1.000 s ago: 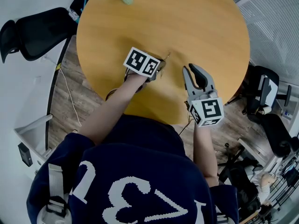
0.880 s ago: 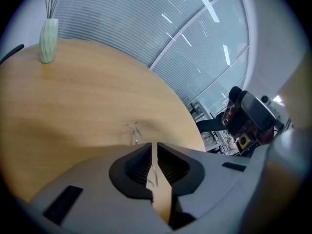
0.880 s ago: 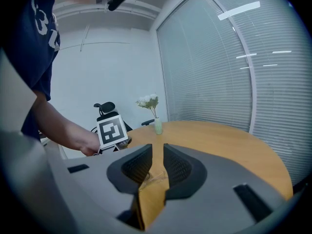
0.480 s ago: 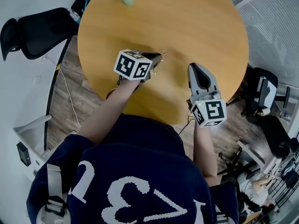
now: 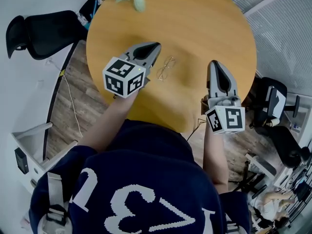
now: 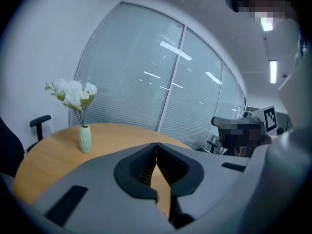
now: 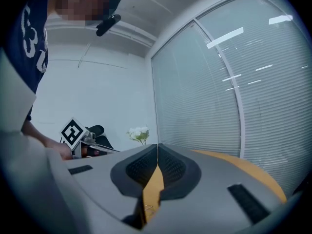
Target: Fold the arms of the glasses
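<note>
Thin-framed glasses (image 5: 165,68) lie on the round wooden table (image 5: 195,23) between my two grippers, touched by neither. My left gripper (image 5: 157,46) hovers above the table just left of the glasses, shut and empty, its jaw tips meeting (image 6: 156,144). To the right of the glasses, my right gripper (image 5: 214,63) is lifted off the table, shut with nothing in it; its tips touch (image 7: 157,145). A sliver of the glasses (image 7: 146,209) shows low through the slit between the right jaws.
A small green vase with white flowers (image 5: 138,2) stands at the table's far left edge, also in the left gripper view (image 6: 85,138). Black office chairs (image 5: 41,33) stand to the left and right (image 5: 275,101) of the table. A cable (image 5: 73,99) lies on the floor.
The left gripper let go of the glasses and rose, its marker cube swinging toward the camera. The right gripper's jaws shut and it lifted. The glasses now lie exposed on the table.
</note>
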`<state>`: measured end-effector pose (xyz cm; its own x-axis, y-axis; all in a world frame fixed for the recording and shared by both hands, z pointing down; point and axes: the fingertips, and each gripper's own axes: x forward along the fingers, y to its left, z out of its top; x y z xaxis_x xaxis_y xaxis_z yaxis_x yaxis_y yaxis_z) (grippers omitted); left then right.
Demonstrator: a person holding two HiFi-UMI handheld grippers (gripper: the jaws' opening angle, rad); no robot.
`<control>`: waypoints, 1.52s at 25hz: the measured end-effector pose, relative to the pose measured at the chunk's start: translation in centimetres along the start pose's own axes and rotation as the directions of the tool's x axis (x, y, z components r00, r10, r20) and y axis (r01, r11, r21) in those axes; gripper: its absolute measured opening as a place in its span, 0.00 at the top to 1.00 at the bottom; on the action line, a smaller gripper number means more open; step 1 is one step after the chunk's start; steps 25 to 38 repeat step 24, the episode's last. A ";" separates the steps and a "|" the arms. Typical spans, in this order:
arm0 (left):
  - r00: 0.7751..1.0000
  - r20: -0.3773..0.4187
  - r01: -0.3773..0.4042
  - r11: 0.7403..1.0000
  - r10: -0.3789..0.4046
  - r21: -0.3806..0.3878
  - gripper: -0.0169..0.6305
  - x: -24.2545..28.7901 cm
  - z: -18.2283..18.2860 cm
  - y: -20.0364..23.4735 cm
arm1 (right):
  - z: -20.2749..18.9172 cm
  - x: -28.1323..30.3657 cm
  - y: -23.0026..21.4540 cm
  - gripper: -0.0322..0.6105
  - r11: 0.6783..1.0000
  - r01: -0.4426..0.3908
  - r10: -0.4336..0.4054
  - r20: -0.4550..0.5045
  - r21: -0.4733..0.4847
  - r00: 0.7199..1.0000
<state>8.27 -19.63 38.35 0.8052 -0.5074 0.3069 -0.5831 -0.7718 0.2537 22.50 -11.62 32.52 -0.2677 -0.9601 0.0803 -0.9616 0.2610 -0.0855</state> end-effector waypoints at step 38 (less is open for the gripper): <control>0.953 0.269 -0.172 0.980 0.140 0.098 0.95 -8.2 6.5 -0.2 | 6.6 -2.7 1.7 0.91 0.997 0.057 -0.052 0.107 -0.048 0.993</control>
